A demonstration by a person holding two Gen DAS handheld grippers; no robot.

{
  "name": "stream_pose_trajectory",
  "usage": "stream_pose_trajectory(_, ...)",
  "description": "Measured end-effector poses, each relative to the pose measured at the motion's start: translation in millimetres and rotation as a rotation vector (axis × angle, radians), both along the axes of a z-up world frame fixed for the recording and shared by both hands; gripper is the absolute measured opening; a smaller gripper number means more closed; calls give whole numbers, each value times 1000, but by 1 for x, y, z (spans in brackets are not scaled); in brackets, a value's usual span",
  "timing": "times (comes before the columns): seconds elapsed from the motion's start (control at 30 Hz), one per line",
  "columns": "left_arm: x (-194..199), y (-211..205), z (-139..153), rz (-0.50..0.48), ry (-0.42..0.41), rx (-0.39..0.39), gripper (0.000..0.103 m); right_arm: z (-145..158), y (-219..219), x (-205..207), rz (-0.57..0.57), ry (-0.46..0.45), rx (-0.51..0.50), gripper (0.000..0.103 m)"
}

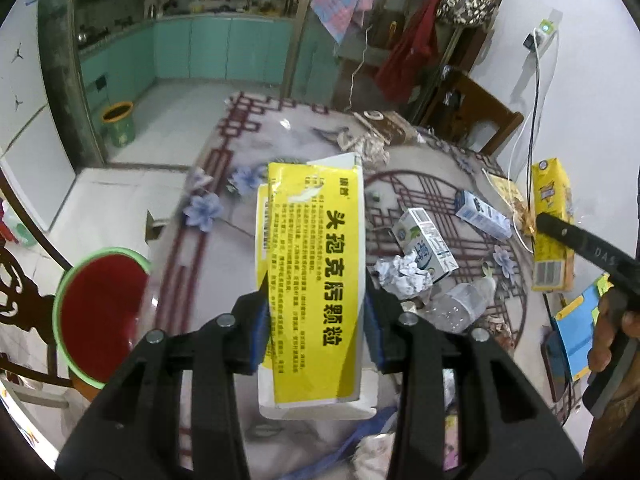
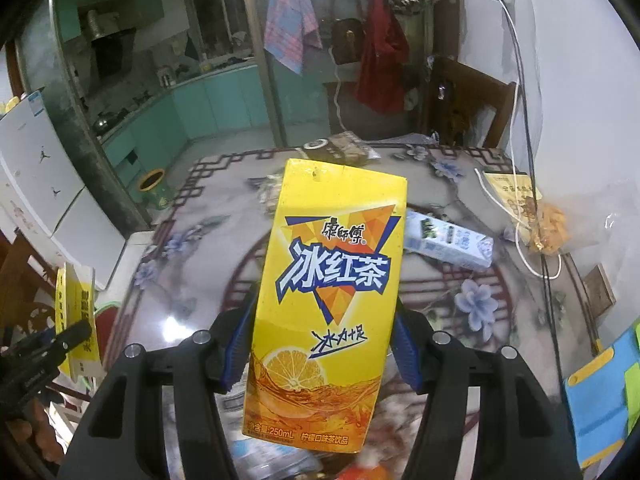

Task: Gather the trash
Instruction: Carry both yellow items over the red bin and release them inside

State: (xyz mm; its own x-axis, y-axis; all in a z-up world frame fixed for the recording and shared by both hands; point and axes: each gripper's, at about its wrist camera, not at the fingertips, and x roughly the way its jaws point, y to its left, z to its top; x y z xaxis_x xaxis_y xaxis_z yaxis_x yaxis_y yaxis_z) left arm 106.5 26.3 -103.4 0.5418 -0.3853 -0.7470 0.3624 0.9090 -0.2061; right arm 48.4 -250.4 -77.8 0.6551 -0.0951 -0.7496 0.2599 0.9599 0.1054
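Two claws, each loaded. Left claw [image 1: 316,320] grips a yellow-and-white box [image 1: 316,276] across its lower half, blue pads pressed to both side faces, long axis pointing away from the camera, top flap torn open. Box is lifted clear of the surface [image 1: 224,260], likely because the red bin [image 1: 100,312] sits off the surface's left edge and lower, so a carry across the rim is needed. Bin is left of the box, near but not under it; judged next need is a leftward swing before release. Right claw [image 2: 320,340] is clamped on a yellow tea carton [image 2: 328,300], pads on its two narrow sides near the bottom third, carton upright and tilted a little right, held above the surface's patterned middle. Holding low leaves the top free, and probably keeps any dregs from spilling. From the left view the same carton [image 1: 552,224] shows far right of the box, with the right claw's finger [image 1: 576,240] across it. Still lying on the surface, right of the box: crumpled paper [image 1: 404,276], a white-green carton [image 1: 424,244] touching it, a blue-white carton [image 1: 480,212] beyond, a clear bottle [image 1: 460,304] on its side nearer the camera. A second bin [image 1: 118,124] stands on the floor well beyond the red one. Risk, as judged: thin box walls may buckle under the pinch.
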Motion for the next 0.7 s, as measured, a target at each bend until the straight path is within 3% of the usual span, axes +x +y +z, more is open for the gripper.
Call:
stream_pose_trajectory(0.33, 9, 93, 19, 33, -51, 17, 38, 3, 118, 15, 93, -1, 41, 58)
stream_pose_trajectory(0.7, 38, 197, 5, 119, -26, 44, 38, -27, 257, 53, 260, 64, 86, 58)
